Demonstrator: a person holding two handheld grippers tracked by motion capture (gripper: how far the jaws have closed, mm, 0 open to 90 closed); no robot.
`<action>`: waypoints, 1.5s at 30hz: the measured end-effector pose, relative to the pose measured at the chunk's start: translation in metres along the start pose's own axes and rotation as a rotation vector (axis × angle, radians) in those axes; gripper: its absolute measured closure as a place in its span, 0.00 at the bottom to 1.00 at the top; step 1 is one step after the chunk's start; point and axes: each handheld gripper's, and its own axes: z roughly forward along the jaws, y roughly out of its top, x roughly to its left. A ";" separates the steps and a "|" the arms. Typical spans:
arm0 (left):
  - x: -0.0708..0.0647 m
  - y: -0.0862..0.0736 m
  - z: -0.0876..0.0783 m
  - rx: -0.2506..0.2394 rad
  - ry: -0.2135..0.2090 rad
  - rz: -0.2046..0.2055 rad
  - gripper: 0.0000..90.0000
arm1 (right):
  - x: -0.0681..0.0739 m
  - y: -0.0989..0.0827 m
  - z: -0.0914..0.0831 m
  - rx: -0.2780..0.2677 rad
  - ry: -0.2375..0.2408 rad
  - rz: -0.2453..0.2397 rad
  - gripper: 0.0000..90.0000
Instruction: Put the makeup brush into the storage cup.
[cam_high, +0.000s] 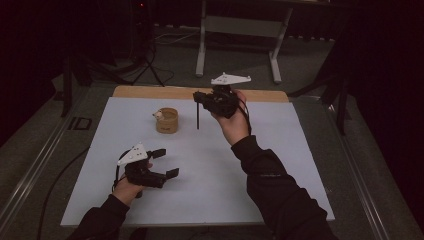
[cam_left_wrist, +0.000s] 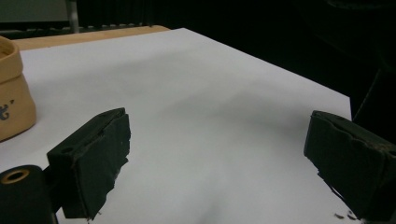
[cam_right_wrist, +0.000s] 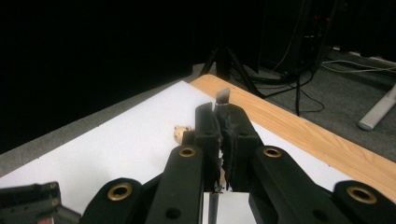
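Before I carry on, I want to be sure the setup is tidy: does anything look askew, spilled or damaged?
Nothing is spilled or toppled. The tan cup stands upright on the white sheet, and the right hand-held gripper holds a thin dark stick hanging straight down. One oddity: the pads of the left hand-held gripper look frayed at their edges.

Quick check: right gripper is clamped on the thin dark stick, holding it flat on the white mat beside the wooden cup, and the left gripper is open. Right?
Not quite. The right gripper is shut on the thin dark stick, but the high view shows it held upright, hanging down from the jaws, to the right of the wooden cup, not lying flat on the white mat. The left gripper is indeed open.
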 end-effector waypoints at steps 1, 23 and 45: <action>0.000 0.000 0.000 0.002 -0.002 0.002 0.08 | 0.000 0.001 0.002 0.000 0.002 0.005 0.95; 0.001 -0.001 -0.003 0.005 -0.010 0.006 0.08 | 0.007 0.028 0.051 -0.017 0.027 -0.008 0.95; 0.000 -0.001 -0.004 0.007 -0.013 0.021 0.08 | 0.012 0.042 0.082 -0.053 0.037 -0.021 0.95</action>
